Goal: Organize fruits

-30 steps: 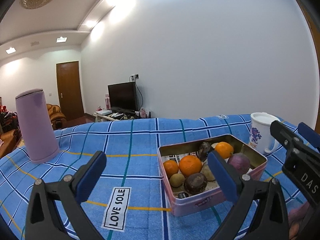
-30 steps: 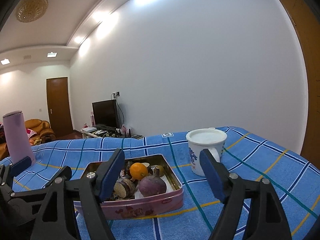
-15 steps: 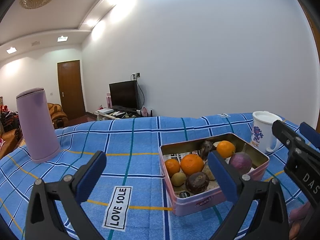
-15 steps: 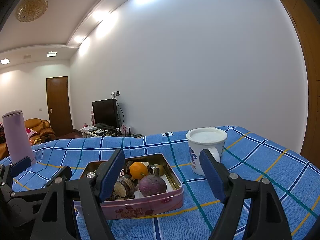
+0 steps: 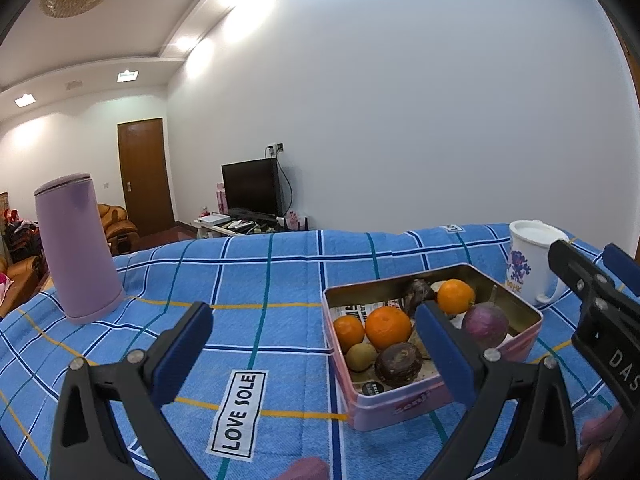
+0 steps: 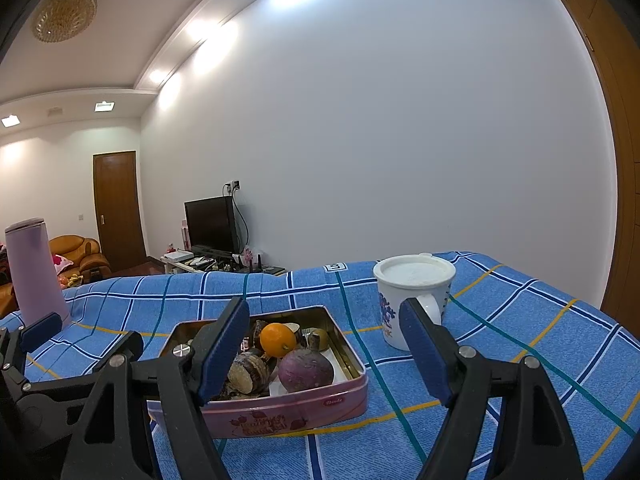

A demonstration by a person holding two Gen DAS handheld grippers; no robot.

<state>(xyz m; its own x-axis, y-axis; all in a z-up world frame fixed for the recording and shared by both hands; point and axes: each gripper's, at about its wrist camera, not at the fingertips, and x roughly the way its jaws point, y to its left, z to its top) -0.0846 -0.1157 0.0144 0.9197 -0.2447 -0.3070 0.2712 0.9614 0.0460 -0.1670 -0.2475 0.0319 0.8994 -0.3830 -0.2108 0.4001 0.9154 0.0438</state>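
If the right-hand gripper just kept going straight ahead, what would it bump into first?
Probably the pink rectangular metal tin of fruit: the open right gripper points slightly downward at its far right end, near the round purple fruit. The white lidded mug sits further right. Depth is uncertain.

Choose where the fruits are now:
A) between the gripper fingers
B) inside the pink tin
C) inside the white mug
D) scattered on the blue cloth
B: the oranges and the other fruits lie together in the pink tin, on the blue cloth.
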